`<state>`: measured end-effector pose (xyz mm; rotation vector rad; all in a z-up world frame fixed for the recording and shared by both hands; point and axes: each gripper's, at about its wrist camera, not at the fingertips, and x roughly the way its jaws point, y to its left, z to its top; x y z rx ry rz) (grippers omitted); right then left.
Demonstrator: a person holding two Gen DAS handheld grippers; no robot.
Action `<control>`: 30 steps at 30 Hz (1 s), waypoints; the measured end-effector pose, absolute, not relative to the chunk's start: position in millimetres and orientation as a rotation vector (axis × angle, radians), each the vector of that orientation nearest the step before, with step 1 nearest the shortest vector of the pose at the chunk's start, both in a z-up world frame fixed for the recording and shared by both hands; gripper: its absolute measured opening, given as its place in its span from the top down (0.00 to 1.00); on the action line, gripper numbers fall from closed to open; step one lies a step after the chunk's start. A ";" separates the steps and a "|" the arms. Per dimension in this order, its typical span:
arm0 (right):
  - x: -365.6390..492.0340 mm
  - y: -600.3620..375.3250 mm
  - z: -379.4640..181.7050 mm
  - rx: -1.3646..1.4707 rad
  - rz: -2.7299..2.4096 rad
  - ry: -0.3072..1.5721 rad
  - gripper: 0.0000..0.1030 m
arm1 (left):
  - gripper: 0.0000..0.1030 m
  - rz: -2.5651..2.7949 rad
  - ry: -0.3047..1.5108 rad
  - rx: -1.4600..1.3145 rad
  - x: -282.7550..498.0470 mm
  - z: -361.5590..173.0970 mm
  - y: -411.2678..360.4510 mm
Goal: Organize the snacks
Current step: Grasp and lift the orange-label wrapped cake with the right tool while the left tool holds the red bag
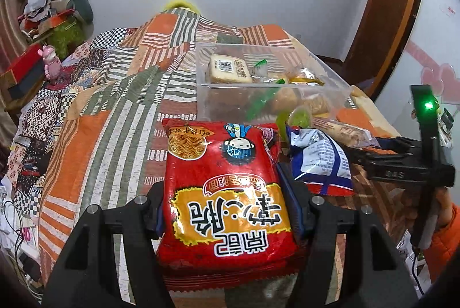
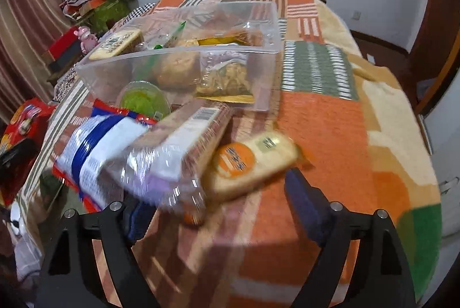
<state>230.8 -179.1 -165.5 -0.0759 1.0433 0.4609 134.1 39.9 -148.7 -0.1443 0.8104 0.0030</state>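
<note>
Left wrist view: the left gripper (image 1: 227,210) is holding a red instant-noodle packet (image 1: 227,193), its jaws clamped on the packet's two long edges and the packet standing out toward the far side, above the patchwork bedspread (image 1: 115,118). Beyond it, the clear plastic bin (image 1: 330,72) is sitting on the bed, already carrying a barcoded bread pack (image 1: 228,69) and several small wrapped snacks. To the right, the right gripper is entering the frame beside a blue-and-white snack bag (image 1: 319,158).

Right wrist view: the right gripper (image 2: 218,210) is hovering with its jaws apart and nothing between them, just near of a clear-wrapped biscuit sleeve (image 2: 187,147) and a bread pack with an orange round label (image 2: 253,161), both lying loose on the bedspread near the bin. A green-lidded cup (image 2: 143,101) is resting against the bin's near wall.

Judged step: the noodle packet is in transfer to the bin. The next move calls for carrying it over the near rim and releasing it there; the right gripper appears placed to take one of the loose packs next.
</note>
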 end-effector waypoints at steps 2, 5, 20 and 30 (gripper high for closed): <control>236.7 -173.6 -168.3 -0.089 0.445 1.045 0.20 | 0.39 0.007 0.812 -0.148 135.7 -149.8 42.9; 242.0 -172.9 -170.4 -0.093 0.417 1.055 0.20 | 0.39 0.011 0.812 -0.151 137.7 -151.0 46.3; 235.9 -247.5 -166.3 -0.114 0.302 1.037 0.35 | 0.39 0.001 0.823 -0.155 152.3 -159.0 45.4; 259.3 -217.9 -175.4 -0.172 0.411 1.040 0.67 | 0.39 0.014 0.838 -0.149 159.4 -162.5 45.9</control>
